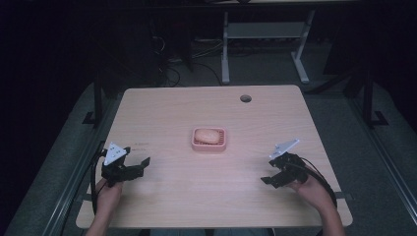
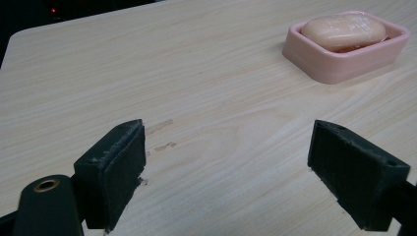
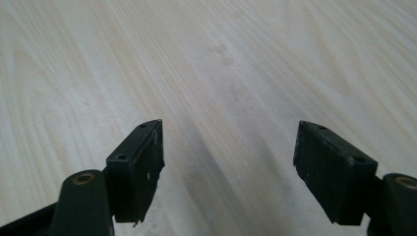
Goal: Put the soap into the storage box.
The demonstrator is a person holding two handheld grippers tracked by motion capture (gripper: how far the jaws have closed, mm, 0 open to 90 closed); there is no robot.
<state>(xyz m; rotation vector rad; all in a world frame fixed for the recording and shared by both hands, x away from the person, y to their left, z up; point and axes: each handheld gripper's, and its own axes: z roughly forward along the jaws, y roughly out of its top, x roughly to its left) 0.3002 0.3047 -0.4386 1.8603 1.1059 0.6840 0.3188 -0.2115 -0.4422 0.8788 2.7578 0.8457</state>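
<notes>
With both sets of jaws spread and empty either side of the soap dish (image 1: 209,139), I should approach its soap (image 1: 207,134) level with my left gripper (image 1: 140,165).

High view dim, grainy; surroundings near black, table (image 1: 211,196) lit from overhead. Both gripper views brighter, near black jaws soft-focused, faint shadows under them, no glare

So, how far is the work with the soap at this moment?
Nothing looks done yet. The soap lies in the pink soap dish at the middle of the table, untouched. The left gripper and right gripper rest near the table's front edge, jaws open and holding nothing, both apart from the dish. Reaching and grasping are probably still ahead.
</notes>
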